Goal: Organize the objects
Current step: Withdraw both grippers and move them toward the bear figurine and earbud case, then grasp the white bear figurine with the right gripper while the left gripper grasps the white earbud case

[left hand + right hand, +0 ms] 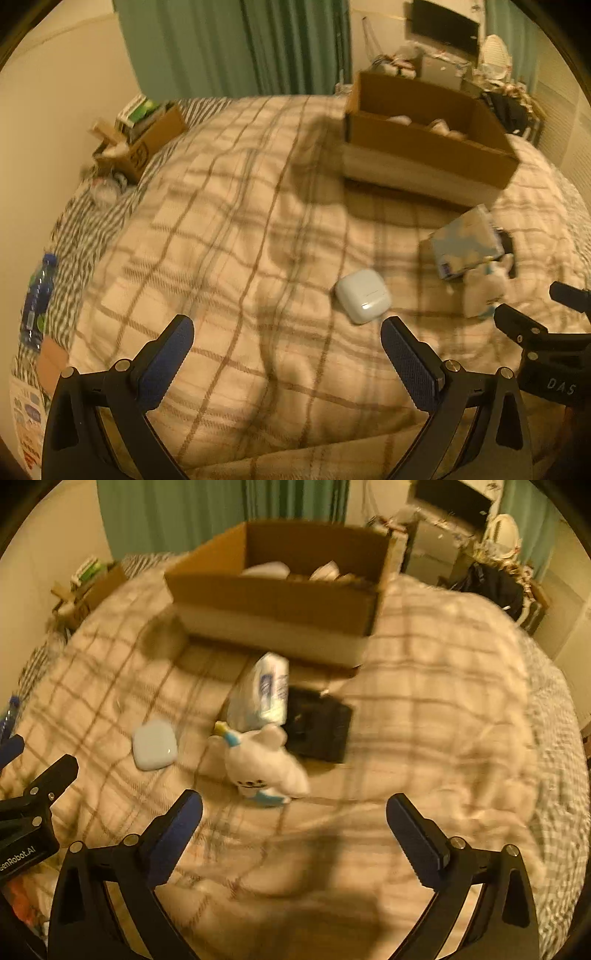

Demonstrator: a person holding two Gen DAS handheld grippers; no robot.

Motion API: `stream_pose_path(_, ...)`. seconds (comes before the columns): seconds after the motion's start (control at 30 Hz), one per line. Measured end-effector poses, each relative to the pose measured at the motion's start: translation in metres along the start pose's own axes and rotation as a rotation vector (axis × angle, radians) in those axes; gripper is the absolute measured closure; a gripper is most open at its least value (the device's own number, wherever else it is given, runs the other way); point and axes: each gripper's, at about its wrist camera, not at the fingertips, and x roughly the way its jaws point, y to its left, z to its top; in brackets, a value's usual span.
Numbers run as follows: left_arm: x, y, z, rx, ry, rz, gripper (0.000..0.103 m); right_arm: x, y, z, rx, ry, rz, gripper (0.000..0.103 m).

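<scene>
On a plaid blanket lie a white earbud case (364,295) (155,744), a white plush toy (264,764) (484,291), a pale blue tissue pack (267,694) (467,242) and a black pouch (319,725). An open cardboard box (424,162) (280,602) stands behind them with a few pale items inside. My left gripper (286,338) hovers open, the case just beyond its right finger. My right gripper (294,814) is open too, with the plush toy just ahead of it. Both hold nothing.
The plaid blanket (229,229) covers a bed. A smaller cardboard box (144,142) with books sits at the far left by the wall. A blue water bottle (38,301) lies at the left edge. Green curtains (236,44) and a cluttered desk (454,535) stand behind.
</scene>
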Motion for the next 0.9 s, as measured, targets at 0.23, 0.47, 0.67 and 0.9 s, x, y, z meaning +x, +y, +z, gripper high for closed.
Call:
stream_pose_path(0.23, 0.022, 0.000, -0.007, -0.020, 0.059, -0.030, 0.000, 0.041, 0.014, 0.013, -0.005, 0.055, 0.056, 0.026)
stream_pose_path(0.47, 0.023, -0.021, -0.002, 0.041, 0.065, -0.067, 0.000, 0.027, 0.004, 0.007, -0.004, 0.040, 0.068, 0.050)
stream_pose_path(0.67, 0.033, -0.052, 0.013, 0.089, 0.073, -0.123, 0.000, -0.017, -0.024, 0.005, 0.022, -0.057, 0.042, 0.055)
stream_pose_path(0.9, 0.072, -0.073, 0.018, 0.131, 0.119, -0.100, 0.007, -0.027, -0.050, 0.016, 0.065, -0.114, 0.018, 0.055)
